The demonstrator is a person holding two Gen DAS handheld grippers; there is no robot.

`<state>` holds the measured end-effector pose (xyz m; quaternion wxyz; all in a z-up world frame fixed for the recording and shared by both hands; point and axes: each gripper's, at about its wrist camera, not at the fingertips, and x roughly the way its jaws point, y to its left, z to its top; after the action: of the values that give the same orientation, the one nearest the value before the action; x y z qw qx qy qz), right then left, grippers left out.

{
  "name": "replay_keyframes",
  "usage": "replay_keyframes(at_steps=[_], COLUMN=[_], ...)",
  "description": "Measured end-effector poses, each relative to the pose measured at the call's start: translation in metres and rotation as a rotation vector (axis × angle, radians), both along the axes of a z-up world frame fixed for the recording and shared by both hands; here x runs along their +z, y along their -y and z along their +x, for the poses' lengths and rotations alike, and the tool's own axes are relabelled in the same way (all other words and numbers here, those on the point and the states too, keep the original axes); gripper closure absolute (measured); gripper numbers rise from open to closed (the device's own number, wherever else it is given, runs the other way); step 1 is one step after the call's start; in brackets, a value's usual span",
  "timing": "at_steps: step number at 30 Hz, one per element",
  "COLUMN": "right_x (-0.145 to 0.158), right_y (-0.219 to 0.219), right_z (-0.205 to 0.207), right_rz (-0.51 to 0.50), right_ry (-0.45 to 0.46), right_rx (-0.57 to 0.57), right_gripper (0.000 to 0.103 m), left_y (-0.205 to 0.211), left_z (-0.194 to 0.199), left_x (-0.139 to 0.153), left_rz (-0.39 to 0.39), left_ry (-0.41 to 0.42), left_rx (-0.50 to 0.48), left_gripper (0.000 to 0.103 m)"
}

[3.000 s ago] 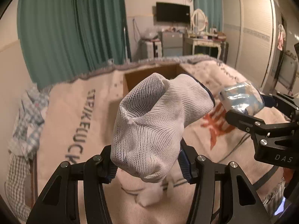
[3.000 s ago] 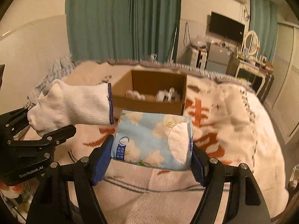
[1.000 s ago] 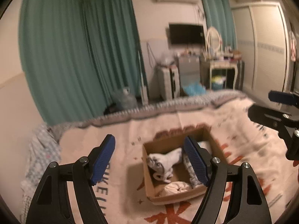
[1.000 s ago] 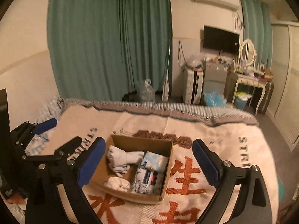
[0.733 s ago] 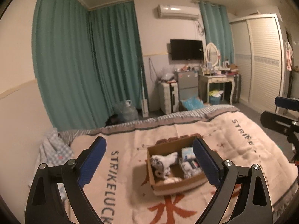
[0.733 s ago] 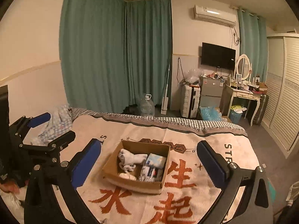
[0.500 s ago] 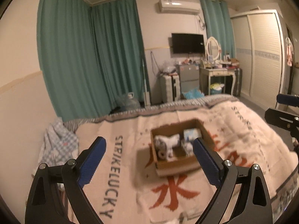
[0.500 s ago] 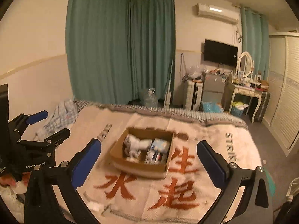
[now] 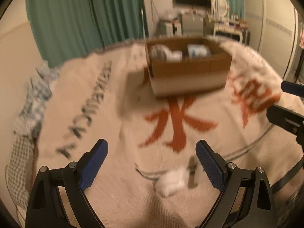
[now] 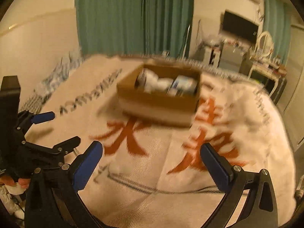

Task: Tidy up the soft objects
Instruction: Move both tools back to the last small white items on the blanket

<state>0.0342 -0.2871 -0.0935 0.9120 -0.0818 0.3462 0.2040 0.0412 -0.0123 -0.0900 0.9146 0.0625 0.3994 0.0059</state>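
Note:
A brown cardboard box (image 9: 190, 70) sits on the bed and holds white socks (image 9: 169, 54) and a blue tissue pack (image 9: 198, 50); it also shows in the right wrist view (image 10: 157, 100). A small white soft object (image 9: 171, 182) lies on the blanket just ahead of my left gripper (image 9: 152, 152), which is open and empty. My right gripper (image 10: 152, 152) is open and empty, low over the blanket. Both views are blurred by motion.
The cream blanket (image 9: 106, 171) with red characters and black lettering covers the bed. A checked cloth (image 9: 30, 102) lies at the bed's left edge. Green curtains (image 10: 133, 17), a TV and a dressing table stand beyond.
Both grippers let go of the sock and tissue pack, which now lie in the box. Both have dropped down close to the blanket's near end, still open.

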Motion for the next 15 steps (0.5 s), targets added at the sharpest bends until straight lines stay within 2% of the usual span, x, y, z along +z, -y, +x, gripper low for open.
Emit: replay_keyframes(at_steps=[3,7,10,13,14,15], right_x=[-0.030,-0.054,-0.062,-0.064,-0.065,-0.065], right_y=[-0.005,-0.008,-0.009,-0.007,-0.006,-0.005], right_z=[0.006,0.010,0.014,0.017,0.017,0.017], right_rz=[-0.016,-0.008,-0.009,-0.001,0.000,0.001], right_ry=[-0.063,-0.119,-0.141,-0.157,-0.159,-0.162], right_rx=[0.002,0.009,0.003,-0.011,-0.015,-0.017], right_gripper=[0.000,0.000,0.000,0.000,0.000,0.000], left_y=[0.004,0.006,0.014,0.021,0.024,0.026], left_z=[-0.005,-0.009,-0.011,-0.010,-0.012,-0.015], left_x=[-0.024,-0.057,-0.066,-0.068,-0.067,-0.065], left_rz=[-0.001,0.028,0.099,0.138,0.138,0.135], left_ry=[-0.055,-0.140,-0.141,-0.142,-0.135,-0.130], left_rx=[-0.011,-0.004,-0.012,-0.024,-0.037,-0.052], left_gripper=[0.009,0.010,0.010,0.010,0.021,0.027])
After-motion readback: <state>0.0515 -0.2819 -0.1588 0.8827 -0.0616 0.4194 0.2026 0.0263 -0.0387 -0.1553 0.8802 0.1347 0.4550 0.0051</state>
